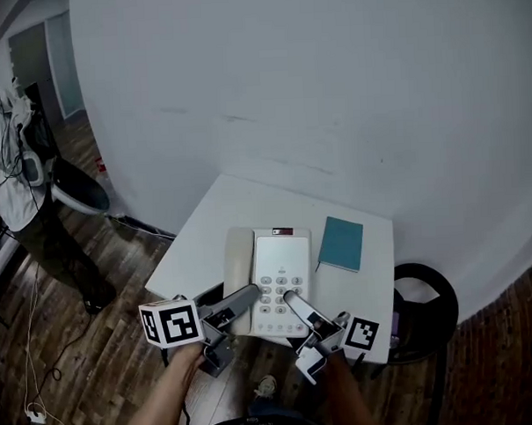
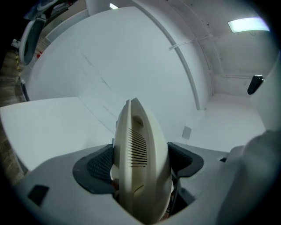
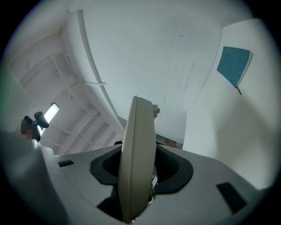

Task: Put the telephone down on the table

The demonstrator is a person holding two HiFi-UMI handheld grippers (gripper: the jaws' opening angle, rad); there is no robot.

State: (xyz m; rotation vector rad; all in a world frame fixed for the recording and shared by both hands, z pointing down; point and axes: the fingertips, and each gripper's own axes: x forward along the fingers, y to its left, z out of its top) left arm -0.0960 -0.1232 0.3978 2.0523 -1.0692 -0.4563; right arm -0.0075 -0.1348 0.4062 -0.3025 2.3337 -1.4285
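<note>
A cream telephone (image 1: pixel 282 281) with a grey keypad is over the near part of the white table (image 1: pixel 205 232); I cannot tell if it rests on the table. Its handset (image 1: pixel 238 266) lies along the telephone's left side. My left gripper (image 1: pixel 252 293) is shut on the handset's near end, and the slotted earpiece (image 2: pixel 139 154) fills the gap between the dark pads. My right gripper (image 1: pixel 292 296) is shut on the near edge of the telephone's body (image 3: pixel 138 154), seen edge-on between its pads.
A teal notebook (image 1: pixel 341 243) lies on the table to the right of the telephone, and the same notebook (image 3: pixel 232 66) shows in the right gripper view. A black chair (image 1: pixel 424 302) stands off the table's right corner. A person (image 1: pixel 9 166) stands far left on the wooden floor.
</note>
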